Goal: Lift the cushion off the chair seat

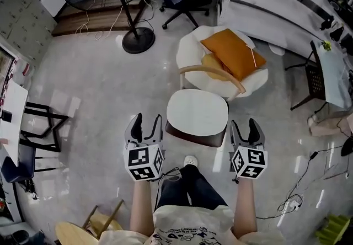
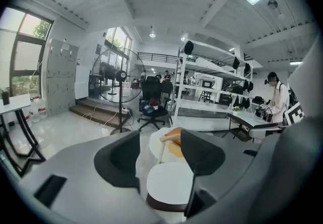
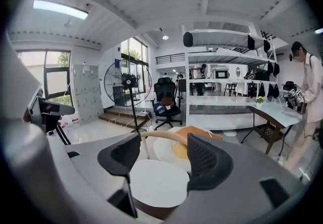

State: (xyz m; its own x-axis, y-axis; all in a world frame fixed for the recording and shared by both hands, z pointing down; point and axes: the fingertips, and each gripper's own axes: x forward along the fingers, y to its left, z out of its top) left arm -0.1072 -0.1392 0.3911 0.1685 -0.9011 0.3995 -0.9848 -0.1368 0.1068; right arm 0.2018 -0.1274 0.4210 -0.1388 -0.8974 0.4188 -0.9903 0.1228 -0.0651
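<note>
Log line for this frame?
phase: pre-grasp | left hand-held gripper: open, empty | right hand-held gripper: open, empty | white cushion: on chair, untouched

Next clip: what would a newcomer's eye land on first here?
The orange cushion on the white armchair at top centre stands out most. Below it, the white cushion on the chair is flanked by the left tool and right tool, both open and empty.

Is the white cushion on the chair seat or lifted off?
On the seat: the white cushion lies flat on the brown chair seat, and the left claw and right claw, both open, hold nothing.
</note>
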